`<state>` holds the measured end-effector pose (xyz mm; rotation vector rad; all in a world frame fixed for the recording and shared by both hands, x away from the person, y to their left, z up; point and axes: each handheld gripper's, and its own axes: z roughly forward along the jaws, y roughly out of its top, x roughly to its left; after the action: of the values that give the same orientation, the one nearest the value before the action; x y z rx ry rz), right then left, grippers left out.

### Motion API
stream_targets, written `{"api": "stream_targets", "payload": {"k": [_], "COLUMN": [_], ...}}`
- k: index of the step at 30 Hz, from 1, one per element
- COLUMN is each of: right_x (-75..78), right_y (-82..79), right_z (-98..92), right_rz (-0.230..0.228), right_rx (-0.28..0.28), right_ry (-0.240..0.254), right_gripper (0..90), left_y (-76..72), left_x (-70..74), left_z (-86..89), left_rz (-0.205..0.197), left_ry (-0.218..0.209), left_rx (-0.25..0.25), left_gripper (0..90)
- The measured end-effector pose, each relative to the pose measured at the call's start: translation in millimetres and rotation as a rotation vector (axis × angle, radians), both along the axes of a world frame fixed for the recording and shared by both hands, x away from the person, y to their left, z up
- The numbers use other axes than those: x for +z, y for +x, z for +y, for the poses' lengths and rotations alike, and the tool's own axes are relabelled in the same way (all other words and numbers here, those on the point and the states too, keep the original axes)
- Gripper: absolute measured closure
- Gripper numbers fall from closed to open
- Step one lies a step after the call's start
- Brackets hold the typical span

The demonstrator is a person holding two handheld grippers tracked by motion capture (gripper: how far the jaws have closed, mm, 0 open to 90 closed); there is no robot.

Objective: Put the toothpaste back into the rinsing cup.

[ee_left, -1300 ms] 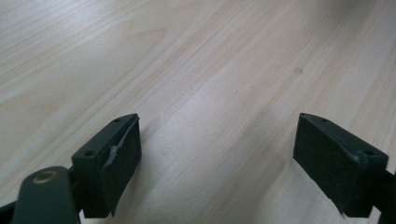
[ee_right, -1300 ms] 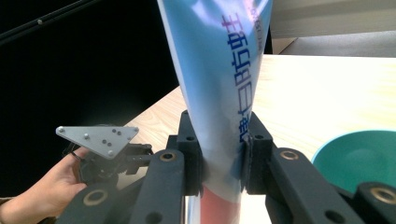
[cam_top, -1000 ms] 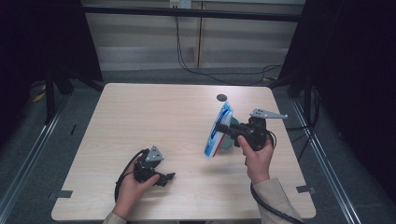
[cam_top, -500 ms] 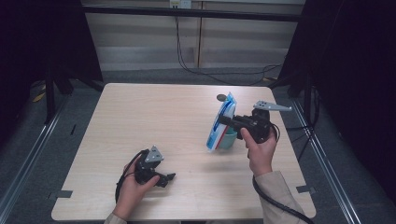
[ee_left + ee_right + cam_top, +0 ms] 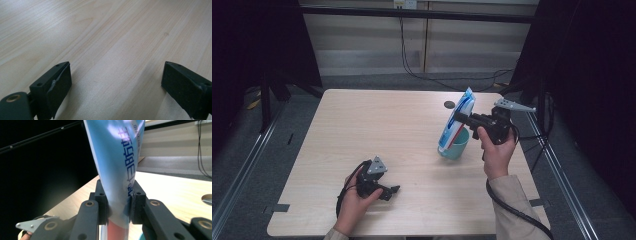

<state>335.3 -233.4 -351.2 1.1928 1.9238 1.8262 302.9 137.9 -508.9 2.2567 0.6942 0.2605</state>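
Above the teal cup (image 5: 455, 145), the right gripper (image 5: 458, 118) clamps a toothpaste tube (image 5: 456, 121); lowering it in comes next, while the left gripper (image 5: 393, 190) rests open.

A pale wood-grain worktop (image 5: 377, 130) stands on a grey floor (image 5: 272, 165), its surface bare across the middle and left. Near its far edge sits a small dark round spot (image 5: 449, 105) — flat against the wood. Beyond the worktop, black cables (image 5: 412, 70) hang down a light panelled wall (image 5: 362, 45) and trail along the floor. A dark metal frame (image 5: 267, 95) rises at the left — black curtain behind it.
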Motion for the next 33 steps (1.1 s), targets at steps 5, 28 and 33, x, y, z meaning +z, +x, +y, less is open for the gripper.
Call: {"api": "stream_targets", "payload": {"k": [5, 28, 33], "right_x": [5.0, 28.0, 27.1], "right_y": [3.2, 20.2, 23.5], "right_z": [-3.2, -8.2, -13.4], "right_rz": [-0.014, -0.063, -0.068], "right_rx": [-0.025, -0.11, -0.136], "right_ry": [-0.001, -0.093, -0.109], "right_gripper": [73.4, 73.3, 73.3], "left_y": [0.0, -0.2, -0.2], "left_x": [0.0, -0.1, -0.1], "left_z": [0.0, -0.5, -0.5], "left_rz": [0.0, -0.008, -0.008], "left_ry": [0.0, 0.0, -0.001], "left_rx": [0.001, 0.01, 0.01], "left_gripper": [9.0, 8.7, 8.7]}}
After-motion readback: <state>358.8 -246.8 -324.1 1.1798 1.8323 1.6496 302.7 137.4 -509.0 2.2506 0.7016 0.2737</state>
